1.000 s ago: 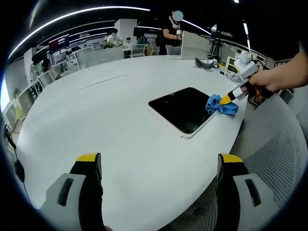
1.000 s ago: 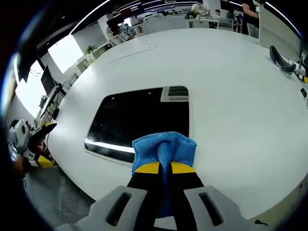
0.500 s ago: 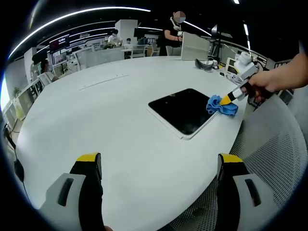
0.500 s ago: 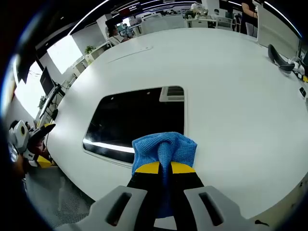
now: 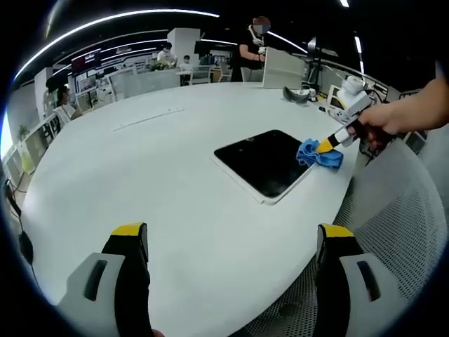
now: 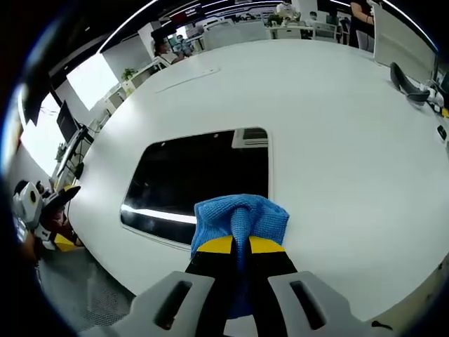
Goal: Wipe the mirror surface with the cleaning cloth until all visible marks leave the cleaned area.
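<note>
A dark mirror in a white frame lies flat on the big white table. My right gripper is shut on a blue cleaning cloth, which rests on the near edge of the mirror. From the left gripper view, that cloth sits at the mirror's right corner, held by the right gripper in a person's hand. My left gripper hangs open above the table's near edge, well short of the mirror, with nothing between its fingers.
The table edge runs close behind the cloth, with a perforated grey chair beside it. A dark object lies on the far right of the table. People and desks stand in the background.
The cloth and right gripper have slid slightly along the mirror's near edge; the mirror sits a bit further left in the right gripper view. The left gripper has stayed still and open.
</note>
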Tool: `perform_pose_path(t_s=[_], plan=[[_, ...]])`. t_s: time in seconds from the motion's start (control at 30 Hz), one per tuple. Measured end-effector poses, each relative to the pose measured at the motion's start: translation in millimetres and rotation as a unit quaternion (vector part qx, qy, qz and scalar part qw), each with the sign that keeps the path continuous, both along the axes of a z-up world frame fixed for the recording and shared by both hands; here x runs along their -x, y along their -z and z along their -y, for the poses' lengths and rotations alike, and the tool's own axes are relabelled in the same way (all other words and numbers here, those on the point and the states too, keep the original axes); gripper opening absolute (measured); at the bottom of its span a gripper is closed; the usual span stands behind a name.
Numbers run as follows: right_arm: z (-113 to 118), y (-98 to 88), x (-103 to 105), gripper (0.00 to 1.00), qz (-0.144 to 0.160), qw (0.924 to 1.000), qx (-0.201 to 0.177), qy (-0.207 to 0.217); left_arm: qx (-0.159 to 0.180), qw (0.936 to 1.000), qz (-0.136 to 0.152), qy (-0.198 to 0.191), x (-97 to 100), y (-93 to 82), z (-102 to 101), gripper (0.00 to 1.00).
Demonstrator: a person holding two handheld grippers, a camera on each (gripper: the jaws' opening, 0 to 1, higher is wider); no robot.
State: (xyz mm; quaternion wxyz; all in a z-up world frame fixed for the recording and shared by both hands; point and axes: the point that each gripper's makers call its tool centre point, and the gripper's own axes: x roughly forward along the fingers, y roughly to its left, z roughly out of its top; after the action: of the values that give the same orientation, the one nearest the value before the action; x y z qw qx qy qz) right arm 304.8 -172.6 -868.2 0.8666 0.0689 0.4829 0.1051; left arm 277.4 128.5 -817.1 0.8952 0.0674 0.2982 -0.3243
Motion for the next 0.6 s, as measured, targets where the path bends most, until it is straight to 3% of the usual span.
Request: perform_pose_path(t_s=[0.6], plan=[[-0.7,0.1,-30.3,0.01,0.006,1.0000,0.004,0.004,0.006,1.0000,-0.006,-0.006,-1.5,1.5,-1.8,0.99]])
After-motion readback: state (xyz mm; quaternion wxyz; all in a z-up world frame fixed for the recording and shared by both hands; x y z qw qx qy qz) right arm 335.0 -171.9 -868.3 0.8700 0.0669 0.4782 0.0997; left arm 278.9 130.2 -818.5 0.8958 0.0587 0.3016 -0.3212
